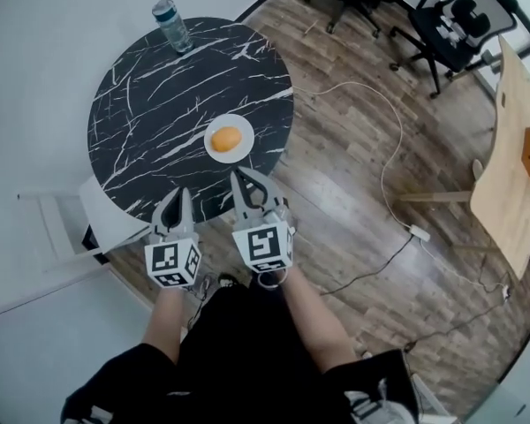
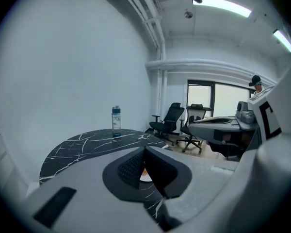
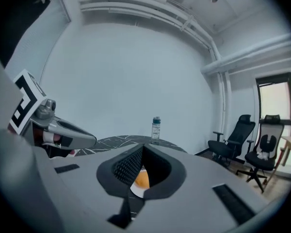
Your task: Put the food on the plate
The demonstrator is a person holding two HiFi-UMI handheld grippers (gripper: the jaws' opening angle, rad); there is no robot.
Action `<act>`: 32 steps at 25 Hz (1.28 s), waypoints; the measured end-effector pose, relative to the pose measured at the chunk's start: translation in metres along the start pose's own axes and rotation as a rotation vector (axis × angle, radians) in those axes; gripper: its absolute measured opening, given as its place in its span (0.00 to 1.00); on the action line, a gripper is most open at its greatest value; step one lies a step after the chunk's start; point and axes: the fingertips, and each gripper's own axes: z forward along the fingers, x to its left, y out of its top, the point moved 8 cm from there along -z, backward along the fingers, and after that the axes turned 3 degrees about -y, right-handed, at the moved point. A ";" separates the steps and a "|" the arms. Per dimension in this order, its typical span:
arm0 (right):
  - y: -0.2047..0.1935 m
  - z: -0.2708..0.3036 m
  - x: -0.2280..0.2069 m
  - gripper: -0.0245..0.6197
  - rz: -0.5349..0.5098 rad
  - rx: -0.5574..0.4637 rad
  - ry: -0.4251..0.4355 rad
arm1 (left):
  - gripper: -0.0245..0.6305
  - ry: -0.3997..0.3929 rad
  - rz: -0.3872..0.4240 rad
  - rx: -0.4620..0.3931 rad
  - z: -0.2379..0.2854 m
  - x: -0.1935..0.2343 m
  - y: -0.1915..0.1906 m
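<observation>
Standing at the near edge of a round black table with white marble veining (image 1: 159, 104), a person is holding a two-jaw gripper in each hand. The left gripper (image 1: 177, 197) is hovering over the table's near rim, its jaws pressed together with nothing between them. The right gripper (image 1: 239, 177) is hovering just on the near side of a small round white plate (image 1: 209, 146), and its jaws are likewise closed on nothing. A rounded orange piece of food (image 1: 226, 138) is lying in the middle of the plate, which is sitting on the near right part of the table top. A clear plastic water bottle with a dark cap (image 1: 171, 25) is standing upright at the table's far edge, well apart from the plate. Black office chairs (image 1: 442, 25) are standing on the wooden plank floor (image 1: 336, 219) at the far right, and a white cable (image 1: 384, 179) is trailing across that floor.
</observation>
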 end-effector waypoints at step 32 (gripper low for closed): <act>0.177 -0.139 0.133 0.03 -0.009 -0.338 -0.165 | 0.04 -0.143 0.082 -0.359 -0.200 0.035 0.118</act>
